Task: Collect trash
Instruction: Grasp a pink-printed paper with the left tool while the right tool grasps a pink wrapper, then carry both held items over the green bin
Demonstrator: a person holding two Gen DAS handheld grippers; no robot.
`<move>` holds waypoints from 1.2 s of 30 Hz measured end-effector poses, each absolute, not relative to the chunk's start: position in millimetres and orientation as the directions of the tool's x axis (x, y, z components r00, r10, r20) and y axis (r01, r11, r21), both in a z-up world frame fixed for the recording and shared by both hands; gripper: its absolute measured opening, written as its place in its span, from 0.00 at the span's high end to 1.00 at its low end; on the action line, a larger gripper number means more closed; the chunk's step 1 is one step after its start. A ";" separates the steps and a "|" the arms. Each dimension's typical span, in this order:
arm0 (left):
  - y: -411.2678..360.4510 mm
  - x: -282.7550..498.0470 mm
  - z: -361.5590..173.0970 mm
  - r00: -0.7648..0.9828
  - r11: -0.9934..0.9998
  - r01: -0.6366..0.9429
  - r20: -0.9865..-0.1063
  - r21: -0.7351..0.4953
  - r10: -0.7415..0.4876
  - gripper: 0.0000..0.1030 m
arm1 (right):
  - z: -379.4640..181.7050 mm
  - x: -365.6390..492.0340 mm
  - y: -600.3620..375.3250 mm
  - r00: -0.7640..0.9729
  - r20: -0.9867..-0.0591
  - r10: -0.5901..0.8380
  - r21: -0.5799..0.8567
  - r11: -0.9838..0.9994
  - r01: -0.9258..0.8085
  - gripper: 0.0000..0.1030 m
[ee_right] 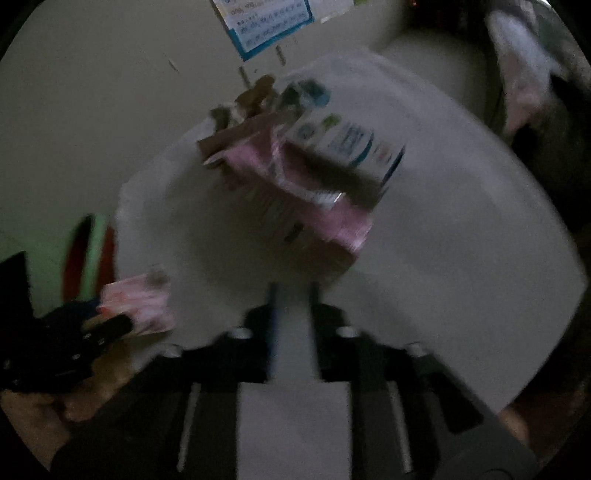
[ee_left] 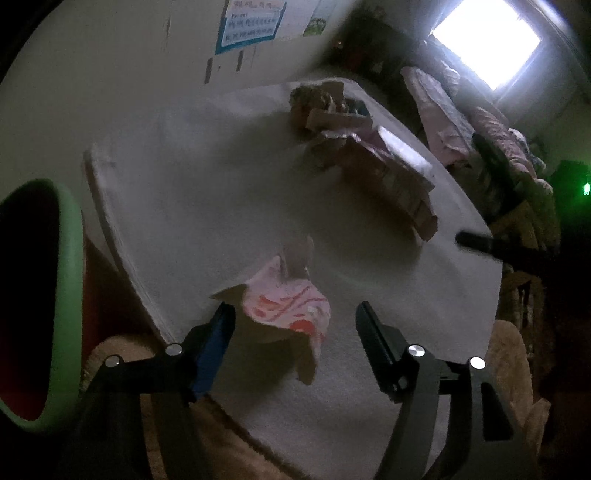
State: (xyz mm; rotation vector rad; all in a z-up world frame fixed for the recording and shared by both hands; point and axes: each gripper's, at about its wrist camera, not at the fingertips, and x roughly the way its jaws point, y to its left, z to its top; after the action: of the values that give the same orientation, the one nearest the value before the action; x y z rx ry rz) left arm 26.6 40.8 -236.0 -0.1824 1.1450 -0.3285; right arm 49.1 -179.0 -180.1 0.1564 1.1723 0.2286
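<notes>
Lying on white table (ee_left: pixel 221 177): pink wrapper (ee_left: pixel 288 306), boxes; L jaws wide apart, R jaws nearly closed, empty.

A dim, motion-blurred view looks along the right gripper (ee_right: pixel 293 295), whose jaws stand close together with a narrow gap over a white bench (ee_right: pixel 461 240). Ahead lies a flattened pink and brown cardboard box (ee_right: pixel 295 206), with a white printed carton (ee_right: pixel 343 147) resting on it. At lower left, the dark left gripper (ee_right: pixel 107 325) touches a crumpled pink and white wrapper (ee_right: pixel 140 299). A blue-bordered poster (ee_right: pixel 266 22) hangs on the wall.
</notes>
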 end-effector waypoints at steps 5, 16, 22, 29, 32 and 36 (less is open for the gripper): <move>47.8 25.8 -240.8 0.370 0.945 0.116 -0.870 -0.304 -0.326 0.58 | -180.9 88.1 -156.7 0.385 -0.915 0.121 0.059 0.984 -0.170 0.51; 57.3 10.7 -201.6 0.513 0.966 0.111 -0.819 -0.234 -0.257 0.63 | -206.7 122.0 -115.2 0.359 -0.932 0.044 -0.068 0.954 -0.293 0.73; 51.3 6.4 -180.2 0.576 0.974 0.142 -0.785 -0.177 -0.227 0.63 | -198.0 116.4 -120.8 0.347 -0.930 0.125 0.028 0.962 -0.272 0.87; 56.5 2.9 -148.7 0.648 0.985 0.122 -0.742 -0.123 -0.173 0.63 | -150.2 75.3 -132.7 0.423 -0.857 0.294 0.222 0.952 -0.211 0.87; 62.8 3.2 -135.6 0.674 0.989 0.102 -0.723 -0.109 -0.150 0.63 | -131.4 50.4 -131.6 0.468 -0.815 0.341 0.282 0.940 -0.194 0.87; 75.2 4.0 -124.1 0.697 0.994 0.068 -0.710 -0.083 -0.106 0.63 | -117.6 25.3 -117.2 0.492 -0.786 0.374 0.313 0.927 -0.206 0.87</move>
State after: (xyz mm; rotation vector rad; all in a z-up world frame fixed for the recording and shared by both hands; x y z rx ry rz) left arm 4.0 75.2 -124.1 -0.0513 0.7943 -0.0971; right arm 25.3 -117.2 -117.6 0.1864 0.9975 0.3542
